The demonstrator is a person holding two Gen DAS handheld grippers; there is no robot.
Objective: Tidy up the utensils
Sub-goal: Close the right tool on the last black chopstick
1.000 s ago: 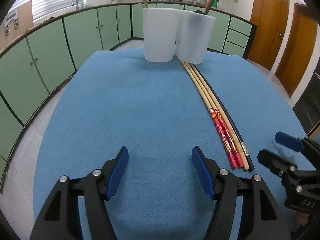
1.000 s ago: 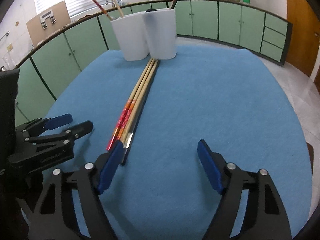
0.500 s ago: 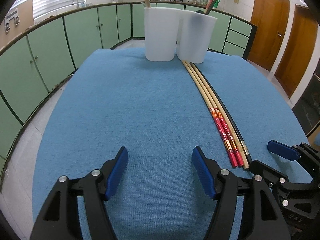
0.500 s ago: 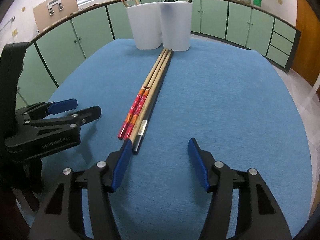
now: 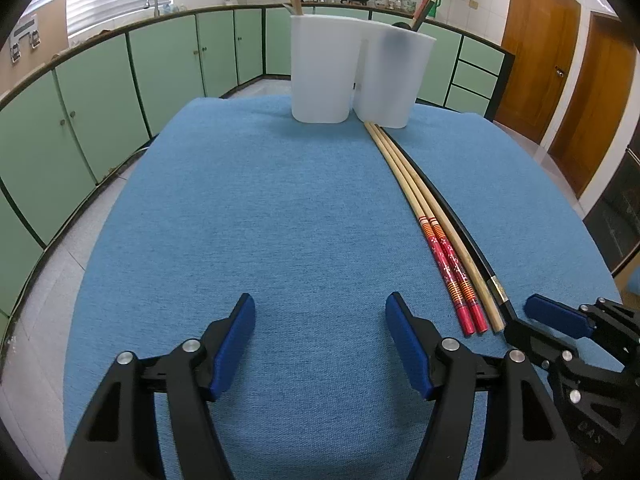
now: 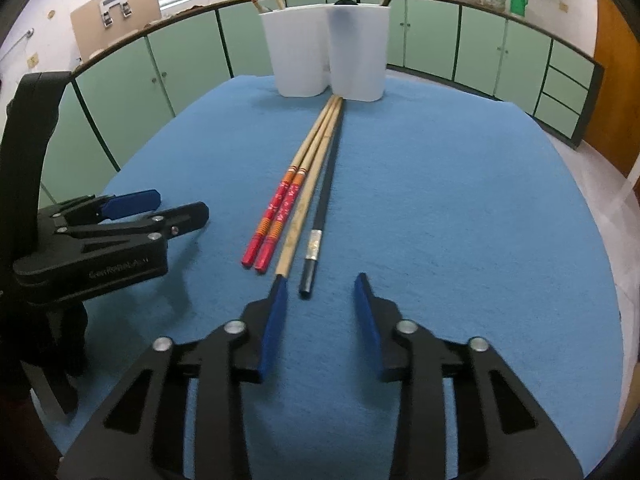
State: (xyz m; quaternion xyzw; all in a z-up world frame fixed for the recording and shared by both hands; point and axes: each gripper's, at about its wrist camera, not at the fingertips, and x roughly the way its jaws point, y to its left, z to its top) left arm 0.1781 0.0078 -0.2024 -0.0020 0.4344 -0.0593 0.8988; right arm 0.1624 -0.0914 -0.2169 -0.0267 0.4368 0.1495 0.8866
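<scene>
Flat on the blue worktop (image 6: 440, 200), four chopsticks (image 6: 298, 208) lie just ahead of the right gripper (image 6: 320, 292); its jaws are closing, nothing between them yet. Left gripper (image 5: 320, 320) jaws open, empty, chopsticks to their right. White holders (image 6: 328, 48) far end.

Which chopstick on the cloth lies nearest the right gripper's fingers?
The black chopstick with the silver band, outermost of four; its butt end points into the closing right gripper.
</scene>
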